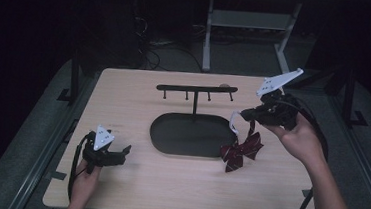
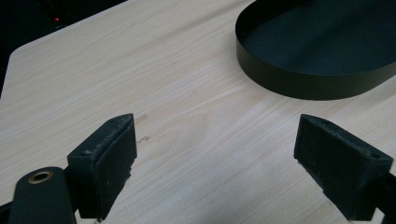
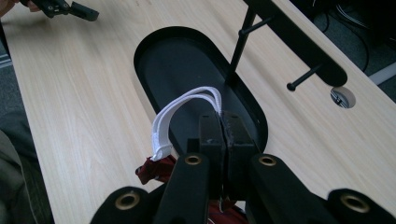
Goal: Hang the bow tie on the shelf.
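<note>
From above, my right gripper [image 1: 247, 112] was raised over the bench [image 1: 132, 180], just right of the black oval tray [image 1: 170, 142]. Its jaws were pressed together on the white strap [image 1: 232, 122] of a dark red bow tie [image 1: 241, 151], which hung below them, its lower end at the bench beside the tray's right edge. A hook stand [image 1: 196, 90] rose from the tray's far side. My left gripper [image 1: 122, 152] rested low at the near left of the bench, jaws spread, well apart from the tie.

In the left gripper view, my jaws stood wide with bare bench [image 2: 187, 116] between them and the tray wall [image 2: 299, 81] ahead to the right.

In the right gripper view, my jaws were clamped on the strap [image 3: 168, 119], which looped out left over the tray [image 3: 154, 56]; the tie's red cloth [image 3: 152, 169] showed beneath them.
</note>
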`<state>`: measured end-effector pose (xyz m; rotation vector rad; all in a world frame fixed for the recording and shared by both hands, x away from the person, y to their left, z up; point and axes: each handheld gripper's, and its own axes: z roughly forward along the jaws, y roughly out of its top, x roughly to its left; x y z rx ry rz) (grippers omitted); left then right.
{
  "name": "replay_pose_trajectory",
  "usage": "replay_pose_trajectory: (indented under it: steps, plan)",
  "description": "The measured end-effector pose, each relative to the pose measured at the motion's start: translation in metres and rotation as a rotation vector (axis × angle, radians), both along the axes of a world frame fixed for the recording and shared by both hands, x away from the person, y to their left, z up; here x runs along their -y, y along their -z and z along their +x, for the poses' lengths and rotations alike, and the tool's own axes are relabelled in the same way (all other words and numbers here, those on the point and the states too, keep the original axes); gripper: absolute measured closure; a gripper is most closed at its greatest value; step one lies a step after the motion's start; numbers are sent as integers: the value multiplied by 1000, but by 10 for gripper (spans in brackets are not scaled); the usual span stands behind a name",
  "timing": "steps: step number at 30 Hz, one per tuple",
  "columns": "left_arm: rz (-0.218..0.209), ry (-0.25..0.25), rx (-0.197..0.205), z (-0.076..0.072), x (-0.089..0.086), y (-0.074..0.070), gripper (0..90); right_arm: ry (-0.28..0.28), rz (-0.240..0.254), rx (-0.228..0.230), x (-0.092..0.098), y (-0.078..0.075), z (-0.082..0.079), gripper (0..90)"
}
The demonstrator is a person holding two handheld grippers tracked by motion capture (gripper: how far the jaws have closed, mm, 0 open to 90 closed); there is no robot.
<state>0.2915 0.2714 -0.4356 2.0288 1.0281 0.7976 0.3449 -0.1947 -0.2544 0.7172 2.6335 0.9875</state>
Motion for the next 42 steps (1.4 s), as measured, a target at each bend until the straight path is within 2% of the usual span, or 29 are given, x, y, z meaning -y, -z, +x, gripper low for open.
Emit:
replay_pose_trajectory:
  steps: [7, 25, 42]
  plan:
    - [1, 1, 1, 0, 0, 0, 131, -4, -17, 1, -12, -7, 12, 884]
    - [1, 3, 5, 0, 1, 0, 131, 21, -44, -10, -25, -12, 40, 884]
    - [1, 8, 8, 0, 2, 0, 131, 66, -43, -12, -23, -22, 63, 884]
